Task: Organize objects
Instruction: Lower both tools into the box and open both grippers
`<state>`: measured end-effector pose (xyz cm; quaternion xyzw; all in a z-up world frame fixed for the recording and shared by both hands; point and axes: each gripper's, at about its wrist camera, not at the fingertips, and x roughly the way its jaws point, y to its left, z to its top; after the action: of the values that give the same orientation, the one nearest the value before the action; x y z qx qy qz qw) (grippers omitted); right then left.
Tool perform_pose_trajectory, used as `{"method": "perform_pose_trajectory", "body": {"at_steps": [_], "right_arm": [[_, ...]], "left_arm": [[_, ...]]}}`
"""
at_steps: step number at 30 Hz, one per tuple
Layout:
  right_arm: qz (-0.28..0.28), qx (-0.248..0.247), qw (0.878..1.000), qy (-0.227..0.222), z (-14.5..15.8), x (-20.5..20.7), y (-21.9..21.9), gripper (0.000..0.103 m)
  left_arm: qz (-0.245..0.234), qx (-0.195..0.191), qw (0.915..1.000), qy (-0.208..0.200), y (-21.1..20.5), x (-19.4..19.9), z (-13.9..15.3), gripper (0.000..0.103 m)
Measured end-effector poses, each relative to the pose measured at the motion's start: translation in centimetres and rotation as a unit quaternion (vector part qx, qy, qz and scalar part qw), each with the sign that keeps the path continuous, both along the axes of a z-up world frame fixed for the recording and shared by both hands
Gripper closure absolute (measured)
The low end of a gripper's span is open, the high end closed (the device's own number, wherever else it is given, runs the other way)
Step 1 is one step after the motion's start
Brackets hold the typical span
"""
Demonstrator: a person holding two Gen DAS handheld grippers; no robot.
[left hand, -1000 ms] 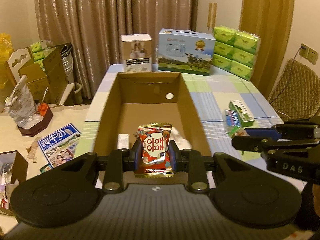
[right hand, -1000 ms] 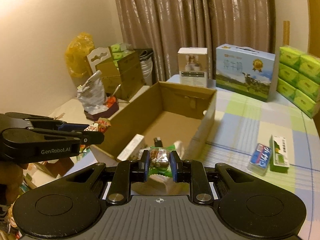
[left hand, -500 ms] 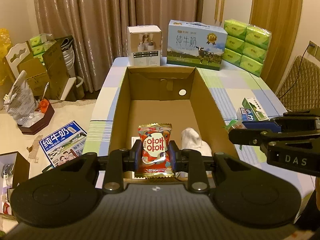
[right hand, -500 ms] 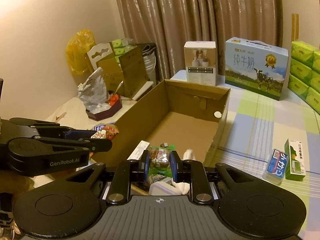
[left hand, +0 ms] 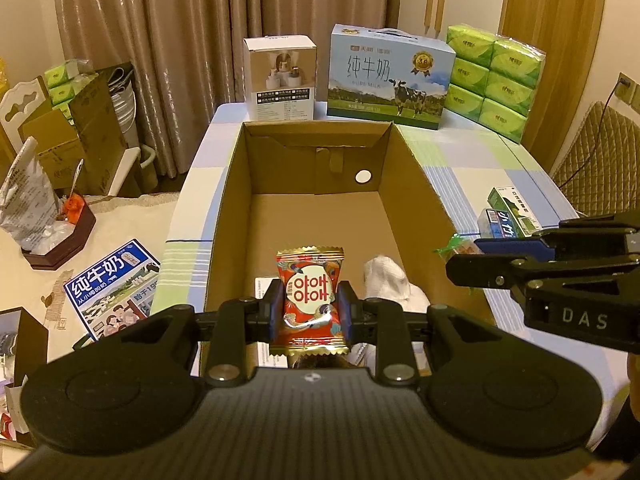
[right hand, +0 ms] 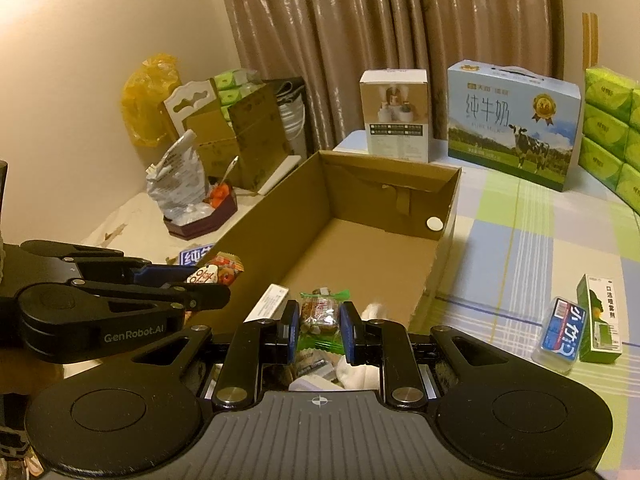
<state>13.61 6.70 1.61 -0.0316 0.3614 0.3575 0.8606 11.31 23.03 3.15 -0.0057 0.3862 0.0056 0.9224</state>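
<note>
The left gripper clamps a red-and-gold candy packet upright between its blue pads, poised over the near end of an open cardboard box. Just to its right, the right gripper pinches a clear-wrapped snack with green ends, also held above the box's near end. Beneath both grippers, on the box floor, lie a crumpled white wad and a flat white packet, with more small items hidden under the right gripper. Ahead of the grippers, past the box's far wall, stand a white carton, a blue milk case with a cow and stacked green tissue packs. Right of the right gripper, a blue pack and green carton lie side by side on the checked tablecloth.
</note>
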Motion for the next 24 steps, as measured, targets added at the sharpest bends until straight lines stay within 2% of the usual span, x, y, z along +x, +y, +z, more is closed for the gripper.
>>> {"method": "perform_pose_trajectory", "body": {"at_steps": [9,10,12,13,24], "right_arm": [[-0.012,-0.003,1.0,0.005,-0.6,1.3,0.0,0.084],[-0.013,-0.004,1.0,0.006,-0.6,1.4,0.0,0.085],[-0.014,-0.005,1.0,0.007,-0.8,1.5,0.0,0.085],[-0.015,-0.005,1.0,0.008,-0.9,1.5,0.0,0.085],[-0.01,-0.002,1.0,0.011,-0.8,1.2,0.3,0.084]], "left_arm": [[-0.004,-0.003,1.0,0.005,0.5,1.7,-0.7,0.079],[-0.002,-0.005,1.0,0.005,0.5,1.9,-0.9,0.077],[0.008,-0.006,1.0,0.001,0.8,2.3,-1.2,0.063],[0.011,-0.004,0.9999,0.002,0.9,2.5,-1.5,0.062],[0.014,0.003,0.9998,0.014,1.2,1.9,-2.2,0.062]]}}
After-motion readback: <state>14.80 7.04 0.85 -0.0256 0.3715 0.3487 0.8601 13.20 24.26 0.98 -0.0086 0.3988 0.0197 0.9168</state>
